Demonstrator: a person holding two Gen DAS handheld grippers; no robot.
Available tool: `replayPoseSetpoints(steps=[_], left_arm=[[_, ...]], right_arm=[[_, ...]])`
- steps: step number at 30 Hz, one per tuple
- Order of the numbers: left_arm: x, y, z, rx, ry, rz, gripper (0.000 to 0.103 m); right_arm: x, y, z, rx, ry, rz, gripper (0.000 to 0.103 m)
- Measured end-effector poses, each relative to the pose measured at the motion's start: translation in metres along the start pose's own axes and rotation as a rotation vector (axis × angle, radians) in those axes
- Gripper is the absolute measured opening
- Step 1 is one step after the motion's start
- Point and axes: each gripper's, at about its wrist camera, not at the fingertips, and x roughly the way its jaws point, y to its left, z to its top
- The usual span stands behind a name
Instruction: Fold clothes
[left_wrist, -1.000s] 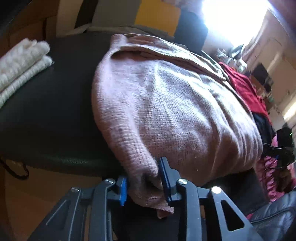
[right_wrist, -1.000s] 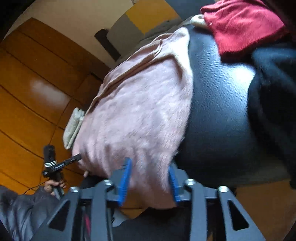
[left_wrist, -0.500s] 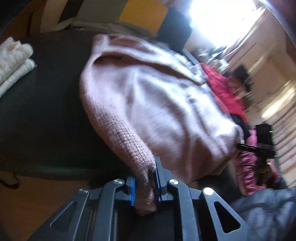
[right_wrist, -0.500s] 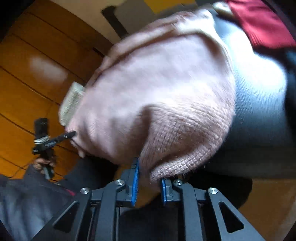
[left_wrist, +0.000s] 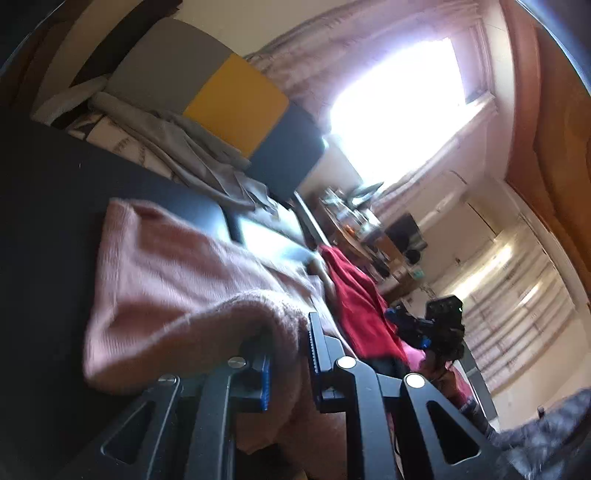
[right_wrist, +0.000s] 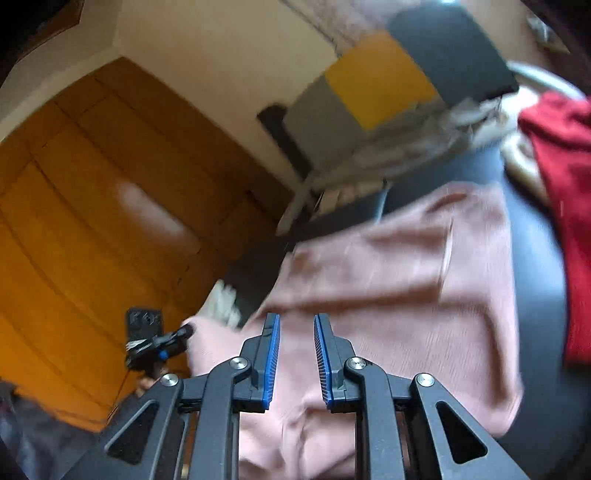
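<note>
A pink knit sweater (left_wrist: 166, 280) lies on the black table (left_wrist: 44, 221). My left gripper (left_wrist: 290, 354) is shut on its near edge, and a fold of knit bulges up between the blue pads, raised off the table. In the right wrist view the sweater (right_wrist: 406, 277) spreads out ahead and hangs below my right gripper (right_wrist: 297, 354), which is shut on another part of the near edge. Each view shows the other gripper off to the side: the right gripper (left_wrist: 424, 325) and the left gripper (right_wrist: 159, 343).
A red garment (left_wrist: 354, 295) lies to the right of the sweater, also seen as the red garment (right_wrist: 565, 184). Grey cloth (left_wrist: 192, 155) is heaped at the table's back. A cream folded towel (right_wrist: 221, 306) sits at the left end. Wooden panelling (right_wrist: 92, 221) stands beyond.
Both grippers closed on the sweater's near edge, then rose and swung forward with it. The front of the sweater has come up off the table.
</note>
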Motion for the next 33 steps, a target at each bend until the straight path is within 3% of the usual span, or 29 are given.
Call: replayPoseSetpoints(steps=[2, 5, 7, 9, 14, 16, 21, 23, 25, 30, 33], left_arm=[[0.027, 0.018, 0.015, -0.04, 0.028, 0.048, 0.015], [0.049, 0.037, 0.015, -0.066, 0.083, 0.09, 0.014], [0.057, 0.046, 0.008, -0.077, 0.119, 0.105, 0.014], [0.057, 0.055, 0.002, -0.111, 0.134, 0.11, 0.014], [0.046, 0.063, -0.008, -0.133, 0.135, 0.137, 0.015], [0.041, 0.063, -0.009, -0.128, 0.134, 0.144, 0.015], [0.039, 0.055, -0.023, -0.109, 0.161, 0.176, 0.015], [0.034, 0.051, -0.031, -0.099, 0.17, 0.179, 0.015], [0.022, 0.044, -0.043, -0.084, 0.176, 0.152, 0.015], [-0.021, 0.031, -0.065, -0.114, 0.127, 0.025, 0.015], [-0.044, 0.028, -0.058, -0.152, 0.038, -0.061, 0.015]], right_arm=[[0.016, -0.019, 0.019, 0.042, 0.008, -0.048, 0.022], [0.039, -0.036, 0.021, 0.074, 0.12, -0.075, 0.025], [0.048, -0.033, 0.008, 0.028, 0.222, -0.124, 0.053], [0.054, -0.02, -0.014, -0.06, 0.287, -0.154, 0.067], [0.069, 0.012, -0.053, -0.322, 0.419, -0.246, 0.068], [0.085, 0.025, -0.066, -0.494, 0.488, -0.301, 0.069], [0.125, 0.029, -0.077, -0.699, 0.565, -0.353, 0.069], [0.134, 0.03, -0.082, -0.707, 0.594, -0.364, 0.064], [0.134, 0.034, -0.085, -0.675, 0.599, -0.352, 0.01], [0.096, 0.055, -0.089, -0.655, 0.525, -0.355, 0.007], [0.057, 0.069, -0.068, -0.602, 0.392, -0.354, 0.007]])
